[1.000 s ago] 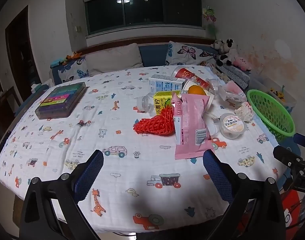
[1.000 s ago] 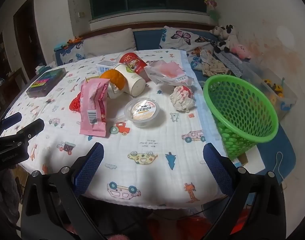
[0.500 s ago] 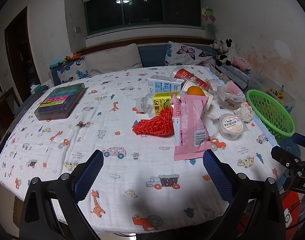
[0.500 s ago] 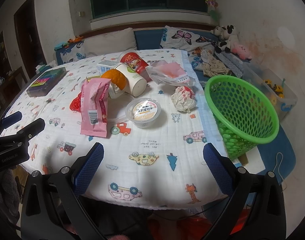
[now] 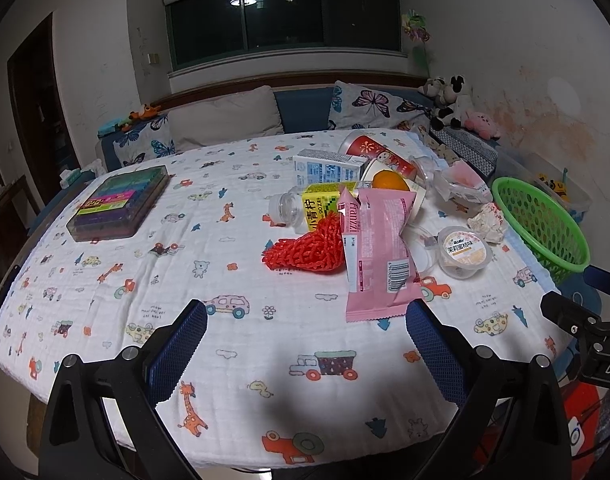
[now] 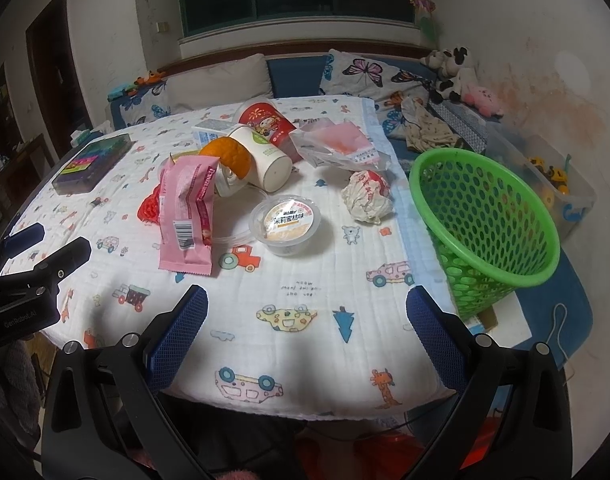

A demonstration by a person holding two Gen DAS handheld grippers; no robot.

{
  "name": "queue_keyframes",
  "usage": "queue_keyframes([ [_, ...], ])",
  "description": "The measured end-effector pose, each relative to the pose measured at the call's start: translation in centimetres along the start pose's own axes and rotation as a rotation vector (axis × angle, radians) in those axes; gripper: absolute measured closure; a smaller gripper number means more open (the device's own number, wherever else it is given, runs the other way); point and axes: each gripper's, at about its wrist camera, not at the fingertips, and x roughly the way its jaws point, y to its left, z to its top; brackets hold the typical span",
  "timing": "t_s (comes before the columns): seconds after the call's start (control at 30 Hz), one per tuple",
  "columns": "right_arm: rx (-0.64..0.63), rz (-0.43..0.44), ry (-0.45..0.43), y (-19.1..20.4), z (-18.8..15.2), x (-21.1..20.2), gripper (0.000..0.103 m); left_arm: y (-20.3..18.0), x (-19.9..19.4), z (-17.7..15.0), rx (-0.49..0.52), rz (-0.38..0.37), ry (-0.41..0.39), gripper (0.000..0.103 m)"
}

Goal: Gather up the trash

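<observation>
A pile of trash lies on the cartoon-print tablecloth (image 5: 241,320): a pink Franzzi wrapper (image 5: 379,252) (image 6: 187,216), red foam netting (image 5: 305,248), a yellow drink carton (image 5: 319,204), a clear bottle (image 5: 285,210), a round pudding cup (image 5: 463,252) (image 6: 285,222), a crumpled paper ball (image 6: 367,196), paper cups (image 6: 261,156) and an orange peel (image 6: 227,156). A green mesh basket (image 6: 485,232) (image 5: 541,224) stands at the table's right edge. My left gripper (image 5: 305,352) is open and empty above the near cloth. My right gripper (image 6: 305,344) is open and empty, near the table's front edge.
A box of coloured pens (image 5: 119,202) lies at the far left of the table. A white-blue carton (image 5: 325,168) and a clear plastic bag (image 6: 341,144) lie behind the pile. A sofa with butterfly pillows (image 5: 369,108) and stuffed toys (image 6: 457,76) is behind the table.
Both grippers have drifted slightly; the right view has moved a little closer to the table and basket. Both stay open and nothing on the table has moved.
</observation>
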Motion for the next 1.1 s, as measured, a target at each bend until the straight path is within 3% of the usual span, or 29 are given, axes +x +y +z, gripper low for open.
queue_keyframes([
  [0.77,0.009,0.006,0.021,-0.6,0.2,1.2,0.004,-0.5,0.5,-0.8,0.002,0.003,0.008,0.006],
  [1.1,0.001,0.009,0.028,-1.2,1.0,2.1,0.004,-1.0,3.3,0.5,-0.015,-0.011,0.040,0.006],
])
